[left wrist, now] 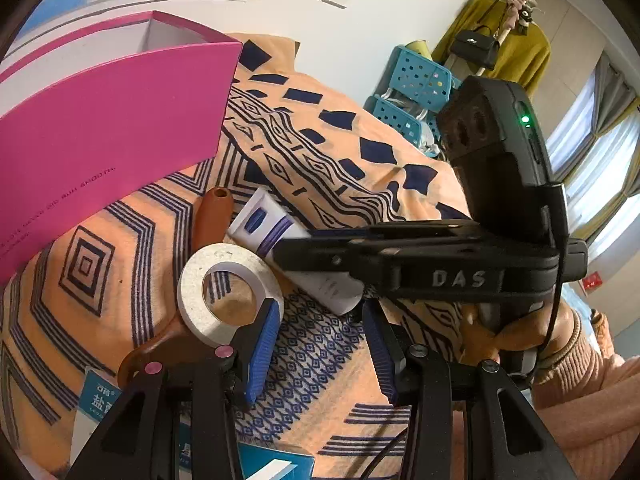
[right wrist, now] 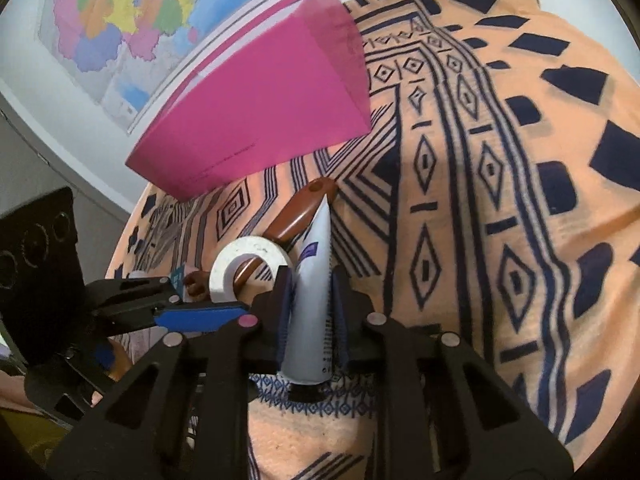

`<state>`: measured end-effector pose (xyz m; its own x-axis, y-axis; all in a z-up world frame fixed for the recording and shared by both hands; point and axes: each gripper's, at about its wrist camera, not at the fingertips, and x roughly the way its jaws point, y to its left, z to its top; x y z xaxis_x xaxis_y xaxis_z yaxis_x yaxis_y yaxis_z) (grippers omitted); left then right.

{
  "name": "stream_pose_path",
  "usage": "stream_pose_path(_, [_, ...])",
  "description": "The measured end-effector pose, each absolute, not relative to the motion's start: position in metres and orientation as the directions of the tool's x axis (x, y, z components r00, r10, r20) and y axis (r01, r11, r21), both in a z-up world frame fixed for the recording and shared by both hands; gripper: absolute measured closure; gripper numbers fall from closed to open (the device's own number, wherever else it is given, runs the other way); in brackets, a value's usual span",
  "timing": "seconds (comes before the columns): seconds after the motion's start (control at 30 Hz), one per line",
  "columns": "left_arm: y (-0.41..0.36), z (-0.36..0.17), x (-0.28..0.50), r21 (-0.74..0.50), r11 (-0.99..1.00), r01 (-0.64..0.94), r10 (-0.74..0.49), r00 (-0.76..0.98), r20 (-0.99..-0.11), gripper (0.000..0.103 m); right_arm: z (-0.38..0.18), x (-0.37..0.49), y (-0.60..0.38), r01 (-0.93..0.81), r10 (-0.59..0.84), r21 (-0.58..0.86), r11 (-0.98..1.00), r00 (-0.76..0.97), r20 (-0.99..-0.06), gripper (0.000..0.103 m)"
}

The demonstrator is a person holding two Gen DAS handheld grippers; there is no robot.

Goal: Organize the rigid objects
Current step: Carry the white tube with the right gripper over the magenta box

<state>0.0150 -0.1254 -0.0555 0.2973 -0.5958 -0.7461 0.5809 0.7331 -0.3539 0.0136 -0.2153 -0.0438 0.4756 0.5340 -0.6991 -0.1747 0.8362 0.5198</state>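
1. Left wrist view: jaws of the left gripper apart, only patterned cloth between the blue pads, nothing held. Left pad just beside the rim of the tape roll at nine o'clock of the gripper; touching or not, cannot tell.
2. Probably waiting close to the pile so as to take the next item, perhaps the roll.
3. Right gripper reaching in from three o'clock, closed on the white-and-purple tube near the centre.
4. Right wrist view: jaws of this gripper clamped on the tube, one pad on each flat side, crimped end pointing to twelve o'clock, cap end at six o'clock.
5. Held across the narrow sides, likely because of a firmer grip there and no squeezing of the content.
6. Pink box open at eleven o'clock beyond the pile, likely the place for the sorted things; nothing seen inside from here.
7. Tape roll lying over the handle of the wooden spoon, so better lifted before the spoon.
8. Count: one tube, one tape roll, one wooden spoon, one pink box, two grippers.
9. Blue-and-white cartons at seven and six o'clock of the left wrist view: two pieces seen, partly hidden behind the gripper.
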Motion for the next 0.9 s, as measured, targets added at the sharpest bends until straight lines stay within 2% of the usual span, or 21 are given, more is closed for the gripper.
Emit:
stream_pose_path(0.37, [-0.116, -0.018, 0.021, -0.363, 0.694, 0.622, -0.66, 0.349, -0.666, 0.059, 0.005, 0.018, -0.213, -0.263, 0.585, 0.544, 0.797, 0.56, -0.587, 0.081])
stream_pose_path(0.73, [-0.098, 0.022, 0.046, -0.285, 0.737, 0.613, -0.63, 0.47, -0.618, 0.061, 0.05, 0.056, -0.19, -0.381, 0.616, 0.497, 0.779, 0.612, -0.496, 0.081])
stream_pose_path(0.9, [-0.093, 0.036, 0.068, -0.262, 0.766, 0.587, -0.603, 0.515, -0.61, 0.061, 0.064, 0.081, -0.185, -0.401, 0.613, 0.474, 0.784, 0.623, -0.486, 0.081])
